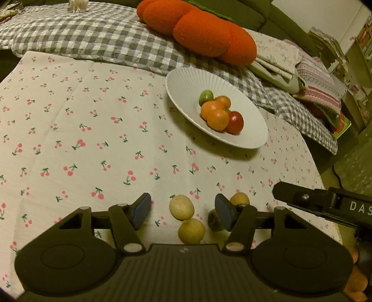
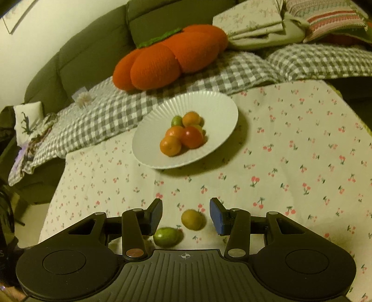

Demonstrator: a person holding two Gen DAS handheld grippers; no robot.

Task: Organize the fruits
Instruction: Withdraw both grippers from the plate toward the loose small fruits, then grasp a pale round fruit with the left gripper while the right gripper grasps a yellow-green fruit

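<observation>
A white ribbed plate (image 1: 186,86) (image 2: 209,102) on the cherry-print cloth holds several fruits: oranges (image 1: 217,119) (image 2: 170,145), a red one (image 1: 236,122) (image 2: 192,137) and a green one (image 1: 205,96) (image 2: 176,120). My left gripper (image 1: 182,209) is open above two pale yellow fruits (image 1: 181,207) (image 1: 191,231); a dark green fruit (image 1: 215,220) and a yellow fruit (image 1: 239,198) lie by its right finger. My right gripper (image 2: 186,215) is open around a yellow-brown fruit (image 2: 193,219); a green fruit (image 2: 166,235) lies by its left finger. The right gripper also shows in the left wrist view (image 1: 325,204).
An orange pumpkin cushion (image 1: 197,30) (image 2: 167,55) lies on a grey checked blanket (image 1: 93,34) (image 2: 104,111) behind the plate. Folded linens (image 1: 313,81) (image 2: 255,21) are stacked further back. The table's edge (image 1: 325,185) drops off at the right in the left wrist view.
</observation>
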